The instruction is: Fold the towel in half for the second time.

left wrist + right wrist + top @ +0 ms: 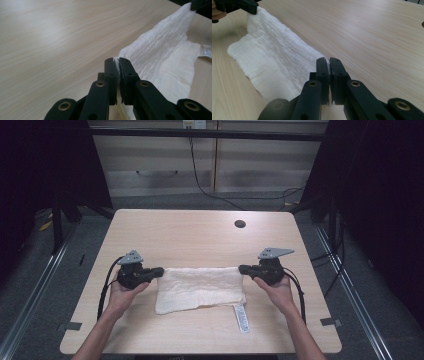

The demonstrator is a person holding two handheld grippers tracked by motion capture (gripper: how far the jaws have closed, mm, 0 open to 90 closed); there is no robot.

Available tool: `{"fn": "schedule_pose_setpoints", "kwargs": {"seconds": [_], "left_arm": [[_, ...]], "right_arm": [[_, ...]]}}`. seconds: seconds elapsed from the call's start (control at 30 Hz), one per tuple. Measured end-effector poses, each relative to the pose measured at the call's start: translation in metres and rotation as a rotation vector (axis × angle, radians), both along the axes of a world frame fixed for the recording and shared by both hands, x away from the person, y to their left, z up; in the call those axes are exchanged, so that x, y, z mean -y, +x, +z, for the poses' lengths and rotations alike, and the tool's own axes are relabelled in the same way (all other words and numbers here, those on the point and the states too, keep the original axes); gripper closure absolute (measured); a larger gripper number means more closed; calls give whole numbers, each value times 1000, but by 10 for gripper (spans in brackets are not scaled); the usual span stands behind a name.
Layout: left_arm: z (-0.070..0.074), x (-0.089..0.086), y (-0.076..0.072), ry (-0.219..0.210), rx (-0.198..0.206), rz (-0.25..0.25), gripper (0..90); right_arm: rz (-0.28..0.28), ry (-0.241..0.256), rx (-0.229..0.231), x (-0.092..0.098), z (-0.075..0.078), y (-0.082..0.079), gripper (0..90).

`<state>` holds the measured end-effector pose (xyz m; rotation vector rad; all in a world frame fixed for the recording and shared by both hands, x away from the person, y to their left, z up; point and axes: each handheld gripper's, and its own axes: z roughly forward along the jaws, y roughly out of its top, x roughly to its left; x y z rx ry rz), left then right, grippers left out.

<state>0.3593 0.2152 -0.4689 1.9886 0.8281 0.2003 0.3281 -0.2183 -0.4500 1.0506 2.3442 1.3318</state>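
A white crinkled cloth (200, 287) lies folded on the wooden table (200, 232), with a long white care label (241, 317) sticking out at its near right corner. My left gripper (159, 270) is shut on the cloth's far left corner, and in the left gripper view (118, 61) a thin edge of cloth (162, 57) shows pinched between the jaws. My right gripper (242, 268) is shut on the far right corner; the right gripper view (329, 60) shows cloth (274, 57) pinched the same way. The far edge is stretched between both grippers.
A dark round cable hole (240, 224) sits in the table's far right part. Black cables trail from both grippers over the near table edge. Dark curtains and metal floor rails flank the table. Bare wood lies beyond the cloth.
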Motion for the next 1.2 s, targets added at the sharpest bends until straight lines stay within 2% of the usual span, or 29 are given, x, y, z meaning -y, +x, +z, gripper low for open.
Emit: {"fn": "schedule_pose_setpoints", "kwargs": {"seconds": [0.2, 0.6, 0.67, 0.93, 1.2], "left_arm": [[-7, 2, 3, 14, -15, 12, 856], [-8, -1, 6, 0, -23, 37, 857], [-8, -1, 6, -8, -21, 37, 857], [-7, -2, 5, -10, -15, 42, 857], [-6, -1, 5, -28, -18, 36, 856]], "right_arm": [[36, -14, -10, -4, -3, -10, 868], [103, -46, -29, -13, -9, -28, 866], [120, -49, -51, -14, -11, -31, 863], [167, -91, -94, -24, -23, -39, 864], [194, -119, -145, -31, -36, -38, 863]]}}
